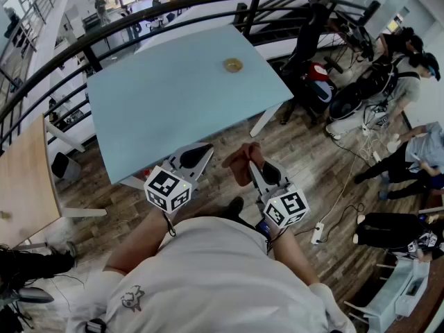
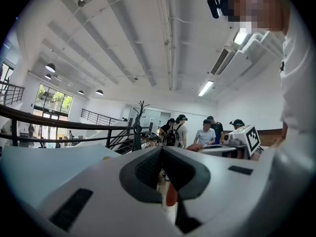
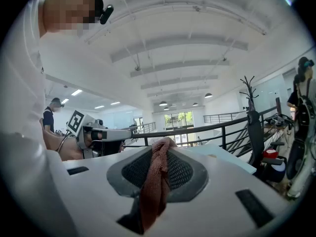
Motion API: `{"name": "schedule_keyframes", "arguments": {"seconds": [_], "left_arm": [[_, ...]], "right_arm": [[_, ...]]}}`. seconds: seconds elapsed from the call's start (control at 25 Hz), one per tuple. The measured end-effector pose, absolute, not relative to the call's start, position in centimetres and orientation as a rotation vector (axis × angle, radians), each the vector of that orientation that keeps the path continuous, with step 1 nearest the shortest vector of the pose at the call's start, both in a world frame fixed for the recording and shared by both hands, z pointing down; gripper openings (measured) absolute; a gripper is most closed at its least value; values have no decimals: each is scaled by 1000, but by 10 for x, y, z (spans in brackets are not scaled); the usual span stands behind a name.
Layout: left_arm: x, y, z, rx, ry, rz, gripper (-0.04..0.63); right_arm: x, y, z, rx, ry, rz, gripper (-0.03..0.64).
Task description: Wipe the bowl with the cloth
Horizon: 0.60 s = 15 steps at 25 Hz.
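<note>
Pale-blue tabletop (image 1: 173,96) is recorded as bare except for the bowl. Both grippers are held short of its near edge, over the wood floor (image 1: 312,151).

On the left gripper (image 1: 198,155), the jaws are seen pressed together with nothing between them. In this state no support can be given to the bowl. If a wipe is begun without these jaws being opened and set on the rim, the bowl is judged likely to be pushed along the smooth top rather than cleaned.

The bowl (image 1: 233,65), small and yellowish, is noted on the far right part of the table, well apart from both grippers and touched by nothing. Its place near the right-hand edge is flagged: a stroke directed rightward or away could carry it off the table. Its weight cannot be told.

The cloth (image 3: 154,181), a rust-brown towelling piece, is found pinched in the right gripper (image 1: 254,164). It is bunched into a narrow roll that runs along the pads and stands out past the tips. Only this thin fold is gripped, so it may be dragged out by friction against the bowl. Little fabric is offered by so tight a wad, and under firm pressure the hard tips behind it may be brought against the bowl.

A power strip (image 1: 318,233) with trailing cable is noted on the floor at the right. A step around the table on that side is judged a trip risk.
</note>
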<state>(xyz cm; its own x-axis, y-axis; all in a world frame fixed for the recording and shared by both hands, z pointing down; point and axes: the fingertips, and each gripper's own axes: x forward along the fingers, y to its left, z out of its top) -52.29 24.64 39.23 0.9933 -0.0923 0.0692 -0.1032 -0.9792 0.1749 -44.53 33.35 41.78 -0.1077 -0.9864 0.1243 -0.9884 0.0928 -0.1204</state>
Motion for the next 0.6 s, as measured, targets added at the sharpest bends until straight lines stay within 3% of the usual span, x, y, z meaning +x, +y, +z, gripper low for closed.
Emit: {"name": "schedule_keyframes", "arguments": {"seconds": [0.6], "left_arm": [[-465, 243, 410, 2944, -100, 132, 14]], "right_arm": [[-388, 334, 433, 2130, -2274, 258, 91]]}}
